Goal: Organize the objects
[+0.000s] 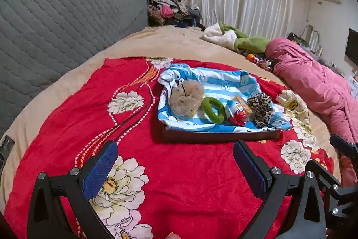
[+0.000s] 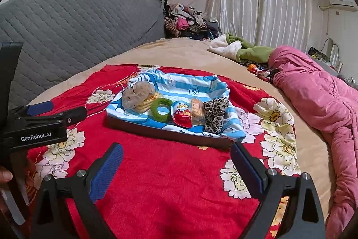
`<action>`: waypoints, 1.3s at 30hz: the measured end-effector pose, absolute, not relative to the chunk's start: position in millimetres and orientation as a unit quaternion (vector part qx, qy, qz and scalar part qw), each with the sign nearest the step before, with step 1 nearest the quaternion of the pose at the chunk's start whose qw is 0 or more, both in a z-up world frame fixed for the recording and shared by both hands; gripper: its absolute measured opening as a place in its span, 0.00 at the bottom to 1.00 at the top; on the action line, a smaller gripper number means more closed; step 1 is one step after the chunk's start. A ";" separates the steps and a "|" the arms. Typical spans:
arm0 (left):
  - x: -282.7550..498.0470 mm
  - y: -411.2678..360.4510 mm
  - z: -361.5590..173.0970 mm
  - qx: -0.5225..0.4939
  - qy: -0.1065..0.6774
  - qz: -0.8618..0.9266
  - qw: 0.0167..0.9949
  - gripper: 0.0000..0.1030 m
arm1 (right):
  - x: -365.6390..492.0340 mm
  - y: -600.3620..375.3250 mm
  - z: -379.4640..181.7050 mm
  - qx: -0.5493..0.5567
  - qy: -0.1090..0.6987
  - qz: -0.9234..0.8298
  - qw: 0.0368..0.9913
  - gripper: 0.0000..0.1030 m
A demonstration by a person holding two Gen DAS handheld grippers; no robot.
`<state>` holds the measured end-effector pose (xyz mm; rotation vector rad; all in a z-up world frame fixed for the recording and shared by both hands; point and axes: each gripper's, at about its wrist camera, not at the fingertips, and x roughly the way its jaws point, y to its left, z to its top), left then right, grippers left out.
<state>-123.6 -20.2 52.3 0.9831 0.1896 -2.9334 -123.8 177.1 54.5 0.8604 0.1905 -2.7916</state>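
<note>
Left wrist view: the left gripper (image 1: 175,162) hangs spread and empty over the red floral blanket (image 1: 190,183). Ahead, a dark shallow tray (image 1: 219,137) lined with blue-striped cloth (image 1: 214,84) holds one beige mesh scrunchie (image 1: 185,97), one green fuzzy hair ring (image 1: 213,109) and one leopard-print scrunchie (image 1: 261,109), all probably soft and light; pinch their rims.

Right wrist view: the right gripper (image 2: 176,159) is likewise spread and empty. One glossy red-and-white egg-shaped candy (image 2: 182,114) looks slippery, best taken across its width; one clear-wrapped biscuit packet (image 2: 196,108) beside it seems crushable.

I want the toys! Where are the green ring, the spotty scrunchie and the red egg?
green ring (image 2: 161,110), right wrist view, on its fuzzy left band.
spotty scrunchie (image 2: 215,113), right wrist view, its middle folds.
red egg (image 2: 182,116), right wrist view, its red wrapper.
</note>
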 end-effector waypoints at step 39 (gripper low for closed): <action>-80.2 -19.3 56.6 0.312 0.057 -0.948 0.007 0.99 | -73.7 180.8 63.0 0.269 0.072 -0.955 0.098 0.97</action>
